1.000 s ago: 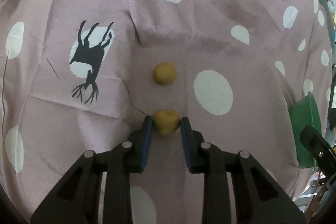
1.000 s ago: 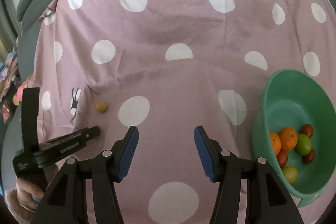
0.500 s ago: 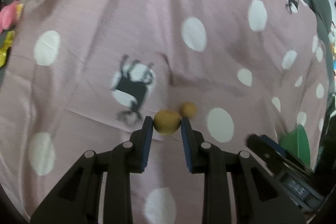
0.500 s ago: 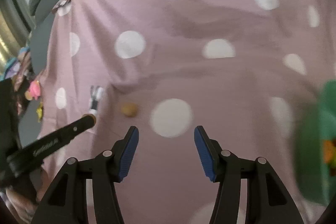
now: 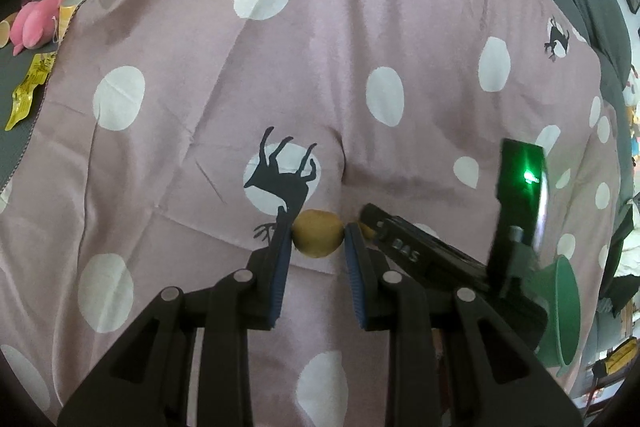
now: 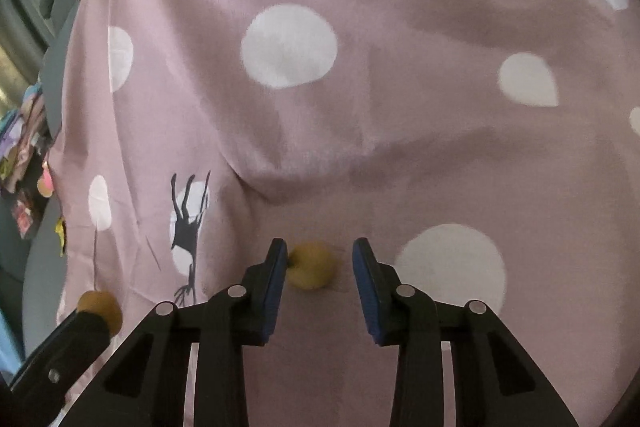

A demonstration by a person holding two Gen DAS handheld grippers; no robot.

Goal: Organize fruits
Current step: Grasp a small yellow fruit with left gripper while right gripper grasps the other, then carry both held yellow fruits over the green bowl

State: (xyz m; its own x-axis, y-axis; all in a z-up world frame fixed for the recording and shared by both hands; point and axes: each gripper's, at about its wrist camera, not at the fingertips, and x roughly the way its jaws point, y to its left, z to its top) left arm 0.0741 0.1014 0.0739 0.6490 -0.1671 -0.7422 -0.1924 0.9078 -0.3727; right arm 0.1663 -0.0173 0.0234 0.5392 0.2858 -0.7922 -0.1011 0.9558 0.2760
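While my left gripper [image 5: 318, 241] stays clamped on one yellow fruit [image 5: 318, 239], I'd centre the right gripper [image 6: 318, 261], jaws apart, around the second fruit [image 6: 311, 265] lying on the cloth [image 6: 400, 147] before squeezing.

Left claw [image 5: 318, 239]: clamped, blue pads [image 5: 282, 259] pressed on both sides of a held fruit [image 5: 318, 239], fingers level and pointing forward. Right claw [image 6: 319, 259]: spread wide, pads [image 6: 276, 279] apart, low over the cloth, left pad just touching or next to another fruit [image 6: 312, 266] between the fingers. Right claw's body crossing close to the left claw's right side.
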